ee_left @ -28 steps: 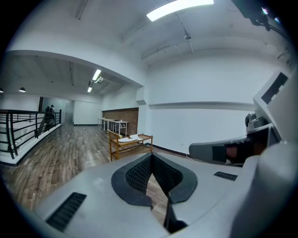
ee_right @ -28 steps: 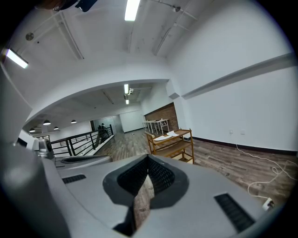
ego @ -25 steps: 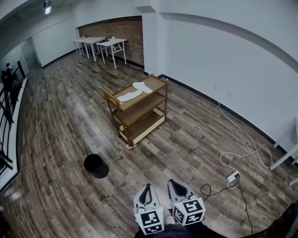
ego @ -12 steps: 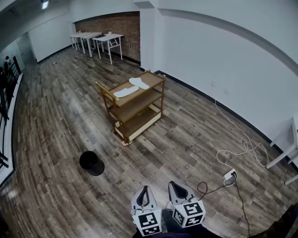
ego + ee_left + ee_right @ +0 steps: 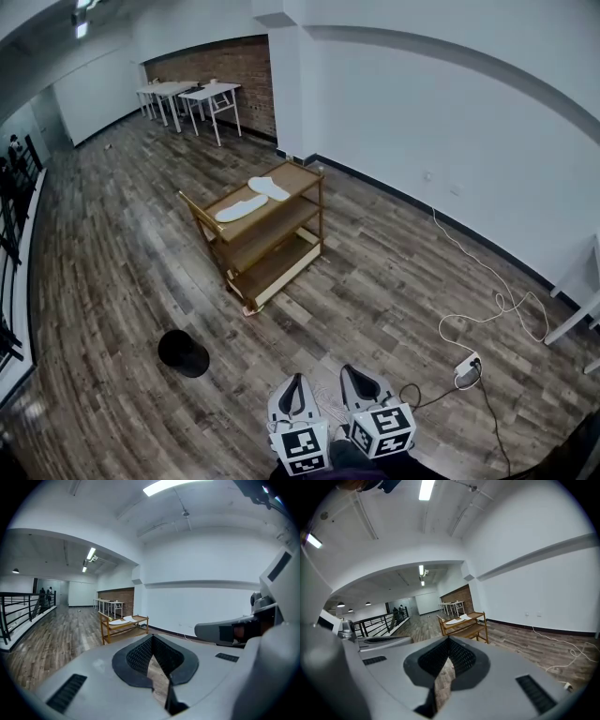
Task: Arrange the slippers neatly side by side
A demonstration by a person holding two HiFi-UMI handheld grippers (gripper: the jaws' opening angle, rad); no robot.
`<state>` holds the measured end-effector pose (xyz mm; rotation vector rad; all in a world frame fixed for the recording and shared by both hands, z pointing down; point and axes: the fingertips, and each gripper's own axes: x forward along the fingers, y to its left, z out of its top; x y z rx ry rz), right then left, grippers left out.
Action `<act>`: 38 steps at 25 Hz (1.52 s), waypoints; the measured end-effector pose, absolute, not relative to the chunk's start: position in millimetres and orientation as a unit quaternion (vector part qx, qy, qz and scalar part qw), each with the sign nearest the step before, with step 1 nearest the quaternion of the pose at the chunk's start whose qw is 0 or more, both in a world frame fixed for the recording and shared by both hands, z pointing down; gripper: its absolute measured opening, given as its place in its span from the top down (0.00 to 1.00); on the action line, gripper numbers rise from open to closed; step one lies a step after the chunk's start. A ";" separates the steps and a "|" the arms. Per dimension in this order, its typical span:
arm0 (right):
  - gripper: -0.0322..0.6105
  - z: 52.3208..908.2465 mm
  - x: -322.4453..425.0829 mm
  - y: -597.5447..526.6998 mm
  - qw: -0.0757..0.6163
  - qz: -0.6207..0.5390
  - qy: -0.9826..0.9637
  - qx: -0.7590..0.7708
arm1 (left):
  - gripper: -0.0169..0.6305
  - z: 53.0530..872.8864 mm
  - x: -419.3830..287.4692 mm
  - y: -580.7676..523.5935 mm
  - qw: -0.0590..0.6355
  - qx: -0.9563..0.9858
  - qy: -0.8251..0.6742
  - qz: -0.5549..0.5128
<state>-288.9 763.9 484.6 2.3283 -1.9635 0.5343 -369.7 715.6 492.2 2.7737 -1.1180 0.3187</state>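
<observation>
We find the nearer slipper [image 5: 241, 208] and the farther slipper [image 5: 270, 188] on the top shelf of the wooden cart [image 5: 298, 178], well apart from us across the floor, ahead and a little to the left. That puts the left gripper [image 5: 296, 382] marginally closer than the right gripper [image 5: 352, 373]. The two lie almost end to end at a shallow angle, not parallel (the nearer one runs roughly along the shelf's length, as best we can judge from here). Both grippers have their jaws closed together on nothing, so we judge they must open before any pick.
</observation>
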 end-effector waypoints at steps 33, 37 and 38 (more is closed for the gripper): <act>0.95 481.1 -93.0 616.9 0.020 0.174 -0.590 0.788 | 0.97 488.7 -161.6 561.6 0.061 0.942 -0.311 0.113; 0.95 480.6 -85.7 588.9 0.022 0.170 -0.586 0.792 | 0.97 488.5 -154.7 530.3 0.063 0.943 -0.308 0.108; 0.95 481.6 -84.6 585.6 0.024 0.170 -0.584 0.793 | 0.97 490.4 -153.7 525.2 0.064 0.943 -0.308 0.109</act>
